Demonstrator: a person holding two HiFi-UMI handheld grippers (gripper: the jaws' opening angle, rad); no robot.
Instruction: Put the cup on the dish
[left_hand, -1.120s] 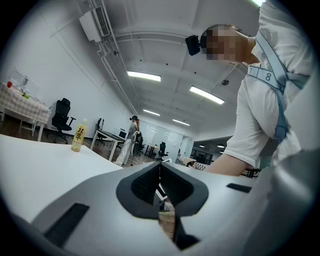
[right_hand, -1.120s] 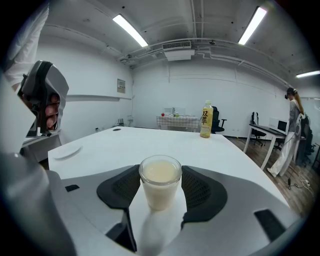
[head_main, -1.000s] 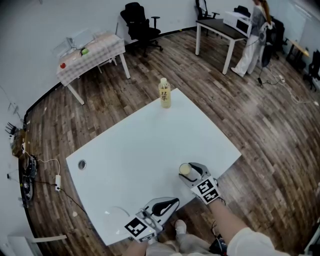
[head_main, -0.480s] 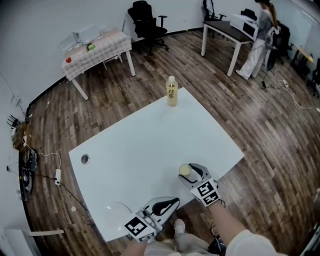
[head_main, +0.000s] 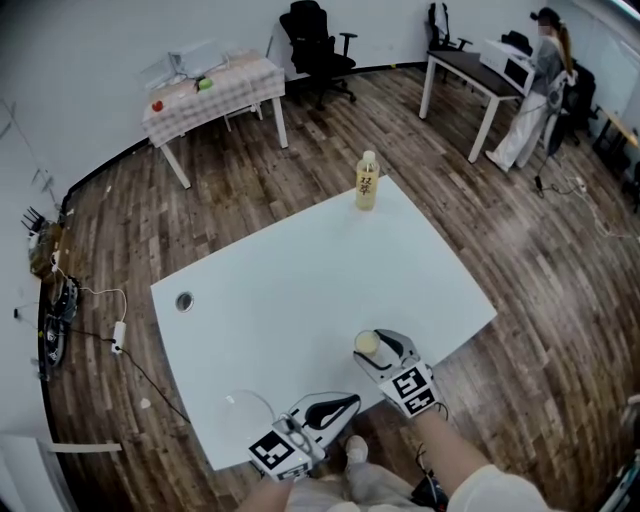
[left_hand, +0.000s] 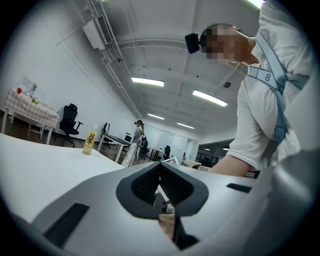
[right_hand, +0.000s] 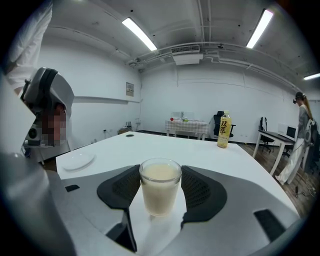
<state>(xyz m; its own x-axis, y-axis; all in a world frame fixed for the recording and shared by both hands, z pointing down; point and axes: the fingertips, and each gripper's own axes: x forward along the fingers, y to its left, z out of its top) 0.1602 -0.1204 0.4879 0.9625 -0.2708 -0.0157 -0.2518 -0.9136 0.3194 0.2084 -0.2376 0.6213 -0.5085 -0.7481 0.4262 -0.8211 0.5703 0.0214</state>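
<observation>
The right gripper (head_main: 371, 346) has its jaws closed on the cup (right_hand: 160, 186) of milky liquid, which stands on the table (head_main: 300, 285) near the front edge. The left gripper (left_hand: 160, 167) has its jaws together, empty, just beside the dish (head_main: 247, 406). A bottle (head_main: 367, 181) stands at the far corner.

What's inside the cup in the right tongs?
The cup, gripped between the right tongs, holds a pale, creamy, opaque liquid that fills it nearly to the rim. Nothing floats on the surface. The liquid hides anything below it.
</observation>
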